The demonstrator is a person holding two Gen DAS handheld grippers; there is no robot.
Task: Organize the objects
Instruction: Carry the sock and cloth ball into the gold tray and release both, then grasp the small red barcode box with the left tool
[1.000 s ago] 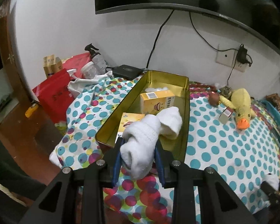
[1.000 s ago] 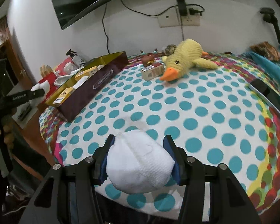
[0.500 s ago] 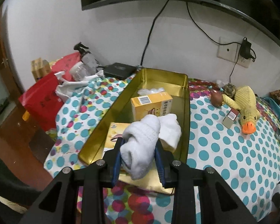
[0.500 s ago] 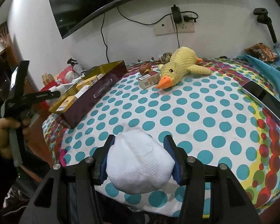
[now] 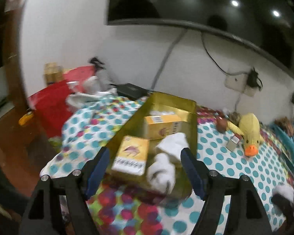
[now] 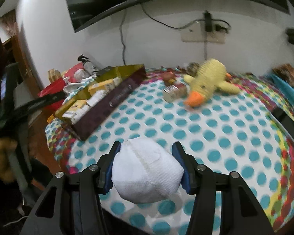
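In the left wrist view, the left gripper [image 5: 145, 168] is angled down over the near end of the gold tray [image 5: 192, 121] at frame centre, and its jaws have just been spread wide, so the white sock [image 5: 164, 164] is no longer pinched; it's seen lying loose between the blue pads [image 5: 97, 168], draped over the tray's near edge beside a yellow carton [image 5: 132, 154], with a bigger yellow box [image 5: 162, 127] behind it. Things are a bit motion-blurred here. In the right wrist view, the right gripper [image 6: 145, 165] is held low at bottom centre above the polka-dot cover [image 6: 205, 129], tilted down, and a rolled white sock ball [image 6: 147, 172] is squeezed between its pads. At the left edge, the person's hand [image 6: 1, 158] is seen gripping the other tool's handle. A plush duck [image 6: 207, 80] is lying upper right.
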